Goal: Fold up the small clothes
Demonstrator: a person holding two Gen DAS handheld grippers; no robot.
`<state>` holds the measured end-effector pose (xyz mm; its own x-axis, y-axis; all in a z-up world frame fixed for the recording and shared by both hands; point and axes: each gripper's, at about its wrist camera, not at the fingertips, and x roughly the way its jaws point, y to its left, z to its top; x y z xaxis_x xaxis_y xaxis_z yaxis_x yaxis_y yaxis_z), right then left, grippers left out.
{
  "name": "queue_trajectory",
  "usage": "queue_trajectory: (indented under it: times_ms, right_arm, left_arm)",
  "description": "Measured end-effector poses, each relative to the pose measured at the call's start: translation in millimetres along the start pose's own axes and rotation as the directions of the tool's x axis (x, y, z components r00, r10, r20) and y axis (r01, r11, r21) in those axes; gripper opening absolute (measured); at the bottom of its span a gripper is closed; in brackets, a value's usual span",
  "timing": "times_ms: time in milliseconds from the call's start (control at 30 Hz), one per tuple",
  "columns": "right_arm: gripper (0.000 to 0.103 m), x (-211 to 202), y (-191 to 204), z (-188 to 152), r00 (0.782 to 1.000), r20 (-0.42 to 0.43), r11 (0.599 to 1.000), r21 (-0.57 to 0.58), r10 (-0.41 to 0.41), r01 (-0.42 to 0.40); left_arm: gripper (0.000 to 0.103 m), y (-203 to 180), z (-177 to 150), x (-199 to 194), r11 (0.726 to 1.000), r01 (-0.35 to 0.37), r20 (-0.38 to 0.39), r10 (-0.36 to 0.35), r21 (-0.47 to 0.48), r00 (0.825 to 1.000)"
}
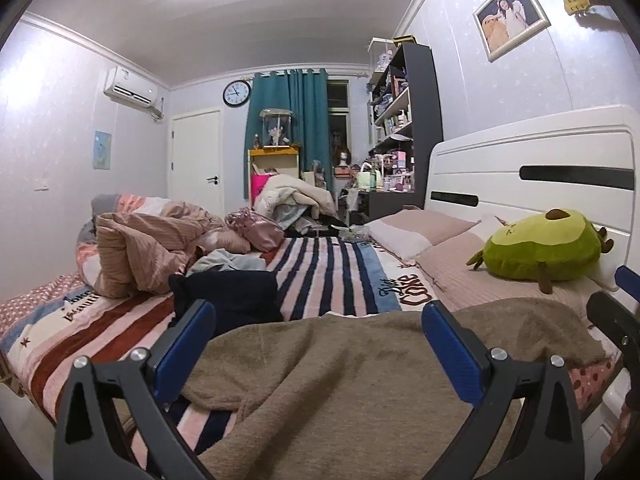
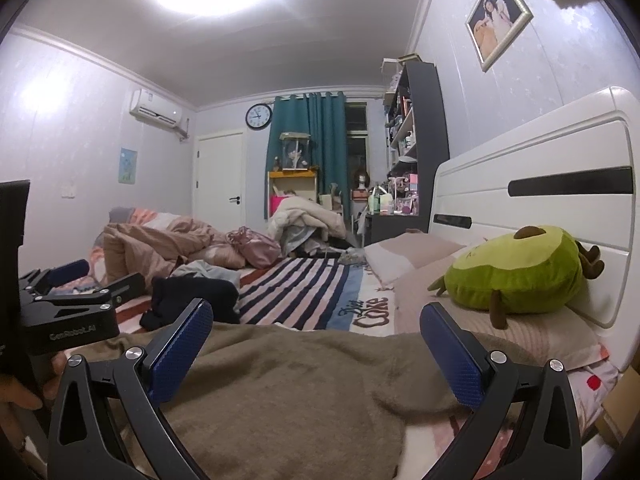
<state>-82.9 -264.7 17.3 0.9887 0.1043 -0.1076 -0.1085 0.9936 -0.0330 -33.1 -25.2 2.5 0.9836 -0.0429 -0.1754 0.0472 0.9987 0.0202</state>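
Note:
A brown fuzzy garment [image 1: 328, 376] lies spread on the striped bed sheet [image 1: 332, 276], filling the near part of both views [image 2: 300, 384]. My left gripper [image 1: 318, 316] is open, its blue-padded fingers just above the garment. My right gripper [image 2: 316, 320] is open too, over the garment's right part. The left gripper also shows at the left edge of the right wrist view [image 2: 72, 280]. A dark navy garment [image 1: 232, 296] lies crumpled beyond the brown one, with a light blue one [image 1: 228, 260] behind it.
A green avocado plush [image 1: 544, 248] rests on pink pillows [image 1: 420, 232] by the white headboard [image 1: 540, 160]. A bunched pink quilt [image 1: 140, 248] and a pink bag [image 1: 256, 228] lie at the far left. Shelves and a cluttered desk [image 1: 396, 152] stand behind.

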Motion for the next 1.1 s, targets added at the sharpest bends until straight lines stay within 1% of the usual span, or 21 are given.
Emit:
queue_trajectory:
  times_ms: [367,567,700,767,900,1000,1033,1100]
  right_arm:
    - [0.103,-1,4,-4,1.0,0.014,1.0,0.005,0.011,-0.011]
    - [0.103,1,6,-7,1.0,0.015,1.0,0.003,0.013,-0.013]
    - [0.103,4,8,-8,0.999,0.018,0.999,0.01,0.032,-0.032]
    - [0.103,7,9,-8,0.999,0.025,0.999,0.01,0.038,-0.039]
    - [0.103,16,15,-8,0.997,0.028,0.998,0.001,0.067,-0.067]
    - [0.103,24,20,-9,0.99,0.024,0.99,0.016,0.139,-0.139]
    - [0.103,28,23,-10,0.987,0.013,0.987,0.028,0.16,-0.161]
    - [0.103,37,28,-10,0.985,-0.022,0.985,0.035,0.17,-0.169]
  left_arm:
    - [0.102,-1,-2,0,1.0,-0.007,0.001,0.007,0.007,1.0]
    - [0.102,1,-3,1,1.0,-0.01,0.0,0.01,0.029,1.0]
    - [0.102,3,-4,6,1.0,-0.012,-0.008,0.012,0.025,1.0]
    - [0.102,5,-5,9,0.999,-0.024,-0.014,0.024,0.026,1.0]
    - [0.102,12,-8,17,0.998,-0.05,-0.027,0.051,0.029,0.998]
    - [0.102,21,-12,23,0.996,-0.079,-0.037,0.08,0.029,0.996]
    - [0.102,26,-13,25,0.996,-0.086,-0.042,0.087,0.027,0.995]
    - [0.102,33,-16,30,0.995,-0.094,-0.052,0.095,0.021,0.994]
